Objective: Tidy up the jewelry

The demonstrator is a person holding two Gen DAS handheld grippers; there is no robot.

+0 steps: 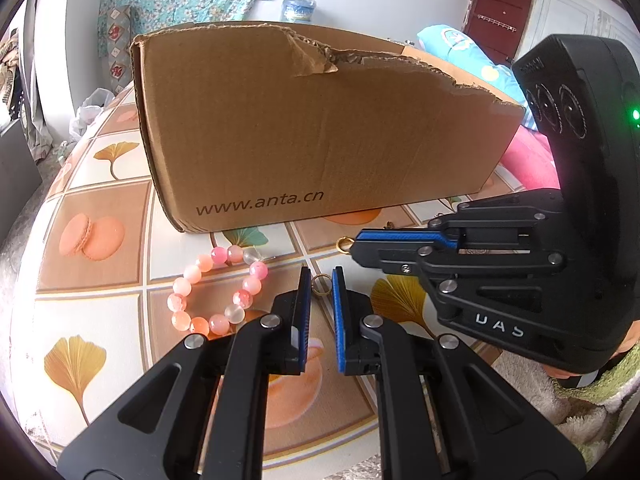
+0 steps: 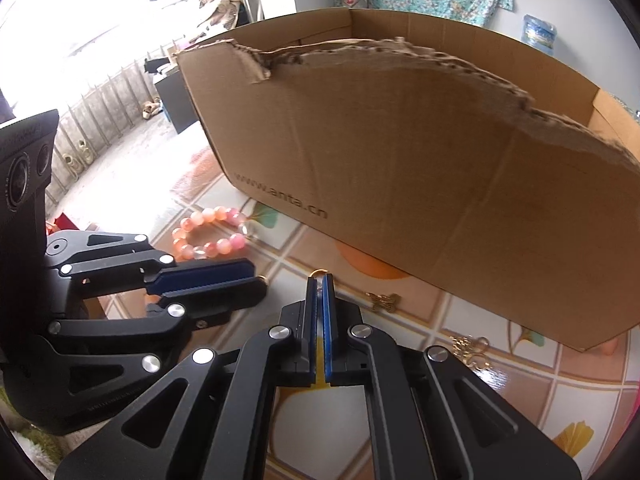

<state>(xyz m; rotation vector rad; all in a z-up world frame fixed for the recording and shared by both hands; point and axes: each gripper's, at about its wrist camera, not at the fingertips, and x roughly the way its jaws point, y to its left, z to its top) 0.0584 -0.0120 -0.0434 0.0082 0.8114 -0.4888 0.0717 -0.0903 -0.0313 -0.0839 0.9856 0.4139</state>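
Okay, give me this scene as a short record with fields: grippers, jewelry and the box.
left gripper: open, fingers either side of a small gold ring on the table
right gripper: shut on a second gold ring
bead bracelet: pink, lying on the table left of the left gripper
gold charms: loose on the table near the box
cardboard box: open top, torn front edge
tablecloth: tile pattern
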